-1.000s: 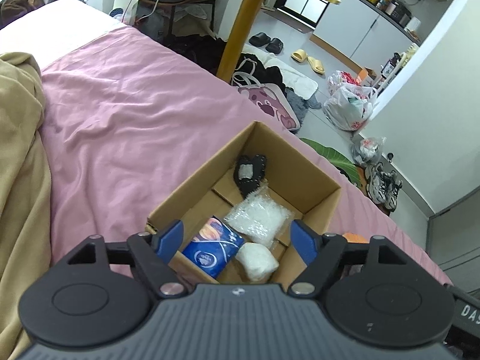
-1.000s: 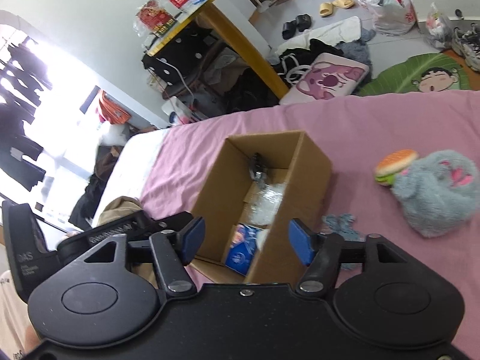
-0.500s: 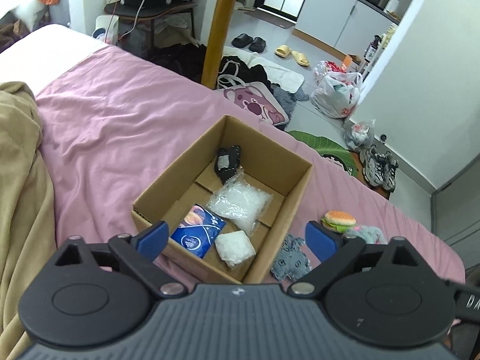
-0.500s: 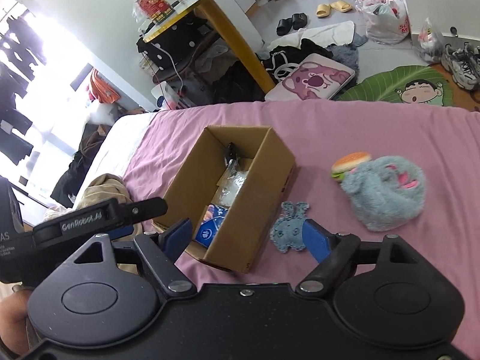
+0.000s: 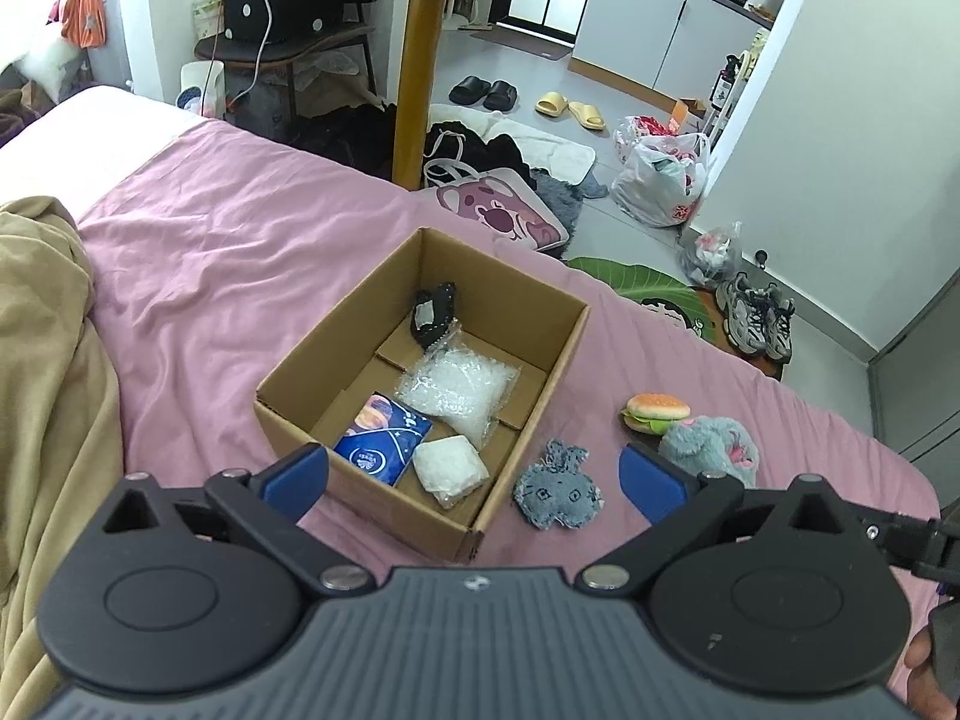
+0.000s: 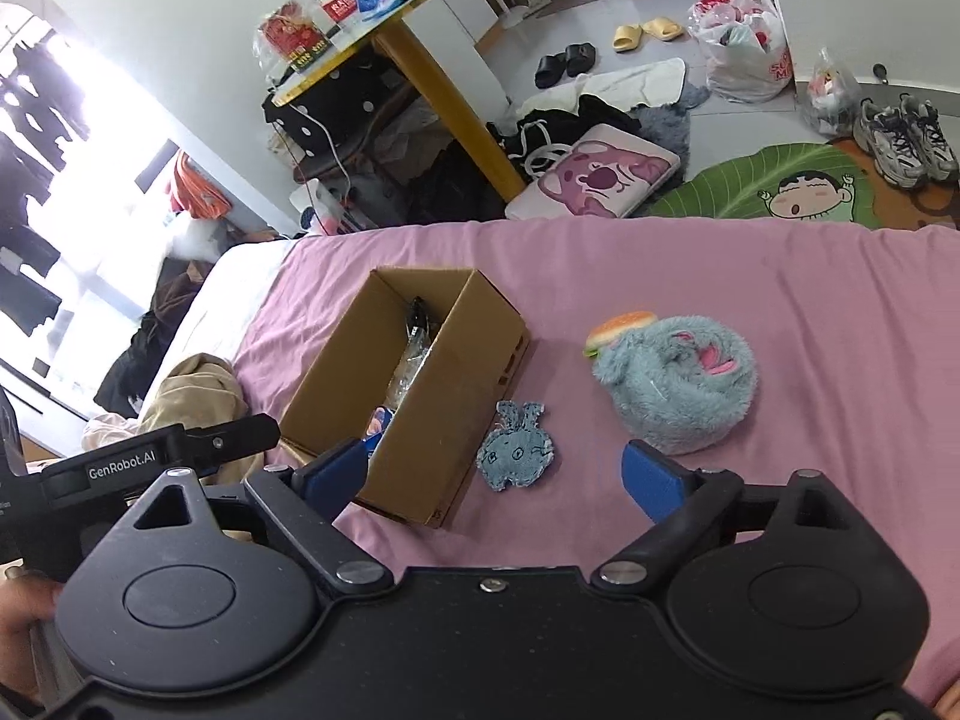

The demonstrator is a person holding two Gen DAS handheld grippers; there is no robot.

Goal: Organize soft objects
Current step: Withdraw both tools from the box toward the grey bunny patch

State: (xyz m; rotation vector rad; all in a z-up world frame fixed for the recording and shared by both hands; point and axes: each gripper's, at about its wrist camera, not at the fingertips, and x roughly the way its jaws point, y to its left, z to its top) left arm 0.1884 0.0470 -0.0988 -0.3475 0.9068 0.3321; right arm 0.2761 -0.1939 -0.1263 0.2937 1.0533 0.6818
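Scene: open cardboard box [image 5: 528, 354] sits on the pink bedsheet [image 5: 240, 252], flaps out of the way, top fully accessible.

Box contents, 4 items: black item [image 5: 433, 313] at the far end, bubble-wrap bag [image 5: 457, 391] in the middle, blue packet [image 5: 384, 447] and small white wrapped pad [image 5: 451, 468] at the near end.

Outside the box, 3 soft items lie on the sheet:
- denim bunny patch [image 6: 516, 447], flat, just beside the box's right wall, apart from it.
- fluffy grey-blue plush [image 6: 678, 381], further right.
- burger toy [image 6: 618, 330], touching the plush on its far-left side.

Left gripper [image 5: 474, 474]: jaws spread wide, nothing between them, held above the near edge of the box. Right gripper [image 6: 495, 477]: jaws likewise spread wide and empty, held above the sheet with the patch framed between the fingers but lower in the scene, no contact.

Step in hand (judgement): between picks. Box partly loaded, 3 items left to collect. Patch looks like the nearest candidate for the right gripper.

Next move calls for: lowering the right gripper onto the patch, pinching a raised edge or ear since it lies flat on soft cloth, avoiding a fold of sheet in the grasp. Then lift clear of the box wall and release over the free floor along the box's right side.
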